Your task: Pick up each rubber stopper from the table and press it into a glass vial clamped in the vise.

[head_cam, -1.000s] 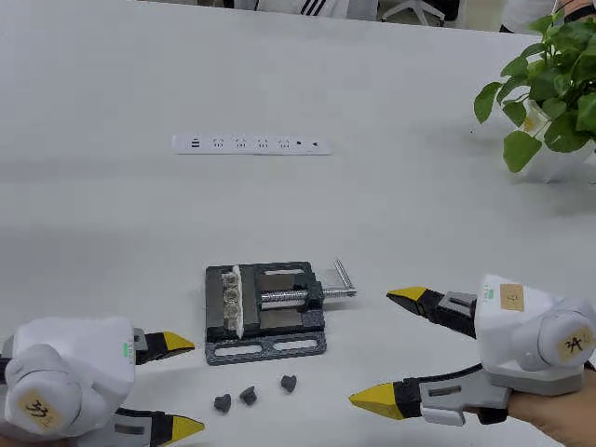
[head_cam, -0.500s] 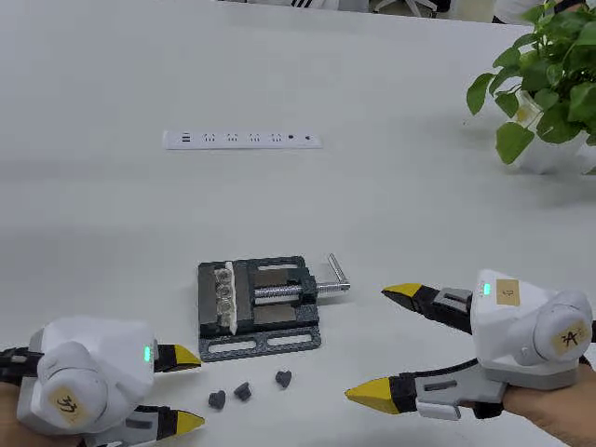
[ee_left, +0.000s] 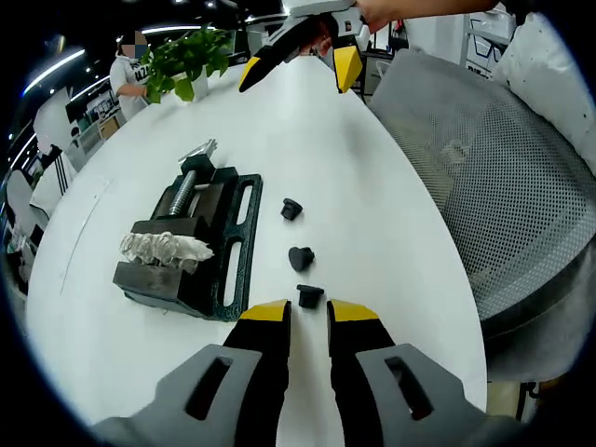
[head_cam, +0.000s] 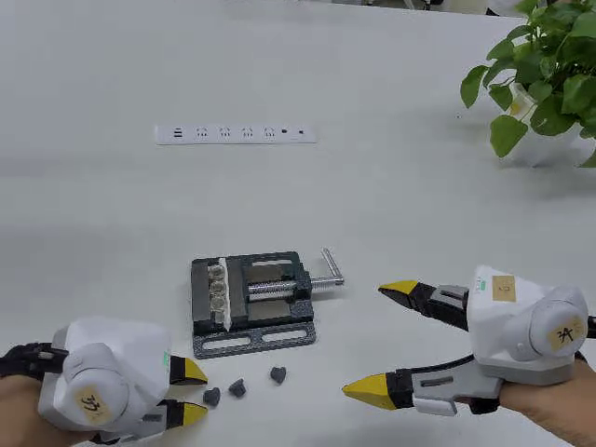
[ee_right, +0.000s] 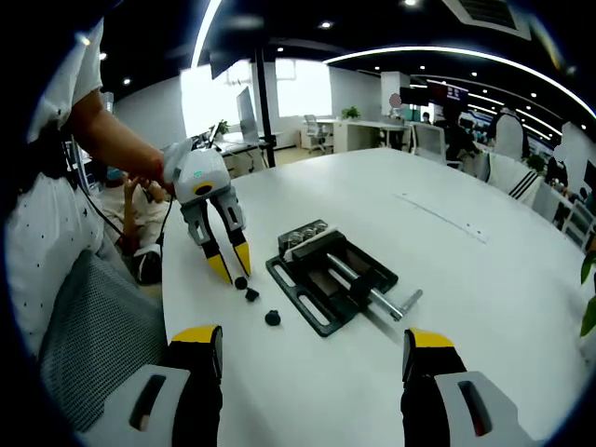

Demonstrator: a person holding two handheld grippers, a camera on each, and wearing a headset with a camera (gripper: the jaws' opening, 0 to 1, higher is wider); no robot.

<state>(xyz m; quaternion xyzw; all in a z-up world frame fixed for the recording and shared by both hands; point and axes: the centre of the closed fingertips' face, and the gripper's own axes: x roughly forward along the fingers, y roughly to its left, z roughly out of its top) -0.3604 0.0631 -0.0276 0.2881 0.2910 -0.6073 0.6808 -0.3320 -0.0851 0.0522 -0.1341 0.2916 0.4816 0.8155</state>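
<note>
Now, left gripper [ee_left: 307, 312] at bottom centre of left gripper view, jaws narrowly parted, empty. Nearest stopper [ee_left: 309, 295] just ahead of tips. Best centre it between jaws, pinch squarely, avoid squirting it out. Vise [ee_left: 186, 244] with vials [ee_left: 165, 247] at middle left. Right gripper [head_cam: 368, 340] spread wide, lower right of head view.

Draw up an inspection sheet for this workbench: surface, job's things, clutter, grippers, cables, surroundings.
Surface: white table, flat, no spills seen.
Job's things: vise clamps a row of three glass vials; three rubber stoppers lie loose on the table in front of it.
Clutter: power strip beyond the vise; potted plant at the far right.
Grippers: left gripper narrowly open, tips just short of the nearest stopper; right gripper wide open, empty.
Cables: nothing seen.
Surroundings: mesh chair beside the table; open office with people behind.
</note>
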